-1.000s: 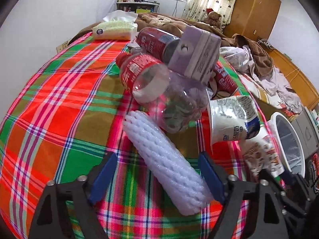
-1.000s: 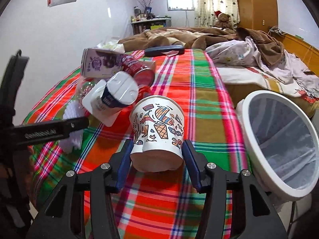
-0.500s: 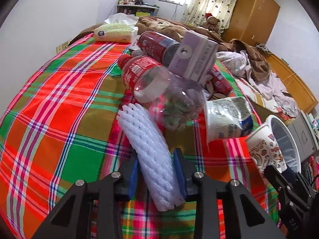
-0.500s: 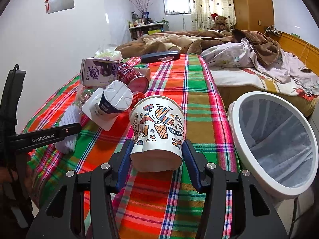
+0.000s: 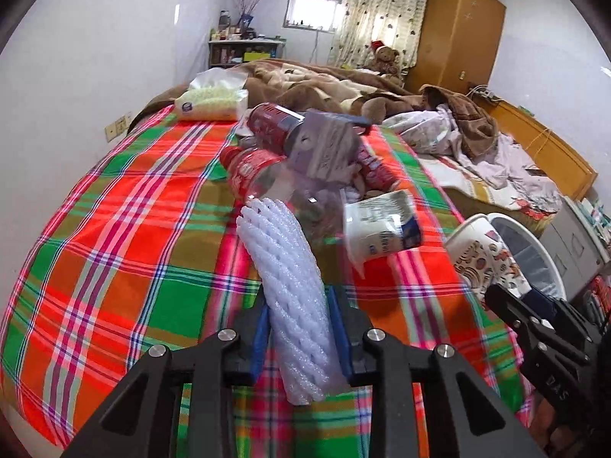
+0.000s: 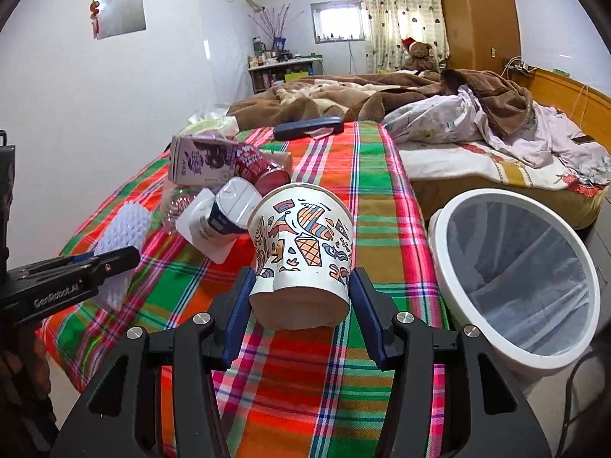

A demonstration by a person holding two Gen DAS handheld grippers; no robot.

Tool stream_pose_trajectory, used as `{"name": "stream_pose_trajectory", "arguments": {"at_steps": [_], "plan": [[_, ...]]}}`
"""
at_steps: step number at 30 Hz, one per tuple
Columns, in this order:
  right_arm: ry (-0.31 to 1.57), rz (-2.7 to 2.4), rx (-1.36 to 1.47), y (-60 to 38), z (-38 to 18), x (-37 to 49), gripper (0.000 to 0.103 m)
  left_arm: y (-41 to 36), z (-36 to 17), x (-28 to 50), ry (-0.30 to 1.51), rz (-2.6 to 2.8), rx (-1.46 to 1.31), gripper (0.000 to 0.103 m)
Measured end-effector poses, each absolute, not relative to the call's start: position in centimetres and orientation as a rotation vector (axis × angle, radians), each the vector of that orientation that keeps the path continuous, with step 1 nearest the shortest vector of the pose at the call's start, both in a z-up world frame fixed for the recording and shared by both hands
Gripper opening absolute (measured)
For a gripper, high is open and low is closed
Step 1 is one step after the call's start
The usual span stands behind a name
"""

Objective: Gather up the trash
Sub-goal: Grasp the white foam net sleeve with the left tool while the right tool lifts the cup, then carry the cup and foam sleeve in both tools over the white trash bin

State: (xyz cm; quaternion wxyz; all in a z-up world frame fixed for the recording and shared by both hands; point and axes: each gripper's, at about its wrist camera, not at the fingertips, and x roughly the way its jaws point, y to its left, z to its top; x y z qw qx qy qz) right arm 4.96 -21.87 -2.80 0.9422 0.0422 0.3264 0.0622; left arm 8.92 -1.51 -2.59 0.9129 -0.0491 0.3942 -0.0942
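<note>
My left gripper (image 5: pixel 299 334) is shut on a white foam net sleeve (image 5: pixel 286 278), which tilts up off the plaid cloth (image 5: pixel 126 229). My right gripper (image 6: pixel 301 305) is shut on a patterned paper cup (image 6: pixel 301 244), held above the cloth beside the white trash bin (image 6: pixel 515 271). A pile of trash lies behind: a clear plastic bottle with a red label (image 5: pixel 259 170), a red can (image 5: pixel 273 126), a purple carton (image 6: pixel 198 160) and a white yogurt cup (image 5: pixel 382 225). The left gripper with the sleeve (image 6: pixel 118 240) shows at the left of the right wrist view.
A tissue pack (image 5: pixel 212 103) lies at the cloth's far end, a dark case (image 6: pixel 309 128) near it. Beyond are a brown blanket (image 6: pixel 343 99), crumpled bedding (image 6: pixel 496 129), a wooden wardrobe (image 5: pixel 454 34) and a teddy bear (image 6: pixel 418 53). The bin stands off the bed's right edge.
The left jaws closed on the foam sleeve and lifted its near end off the cloth. The right gripper held the paper cup nearly still.
</note>
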Motion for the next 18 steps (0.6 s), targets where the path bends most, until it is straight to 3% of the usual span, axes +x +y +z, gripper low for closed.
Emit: {"name": "stream_pose_trajectory", "arguments": {"at_steps": [18], "plan": [[0.589,-0.08,0.139,-28.3,-0.8,3.2,0.052,-12.4,1.7,8.9,0.739,-0.469,0.001,0.03]]}}
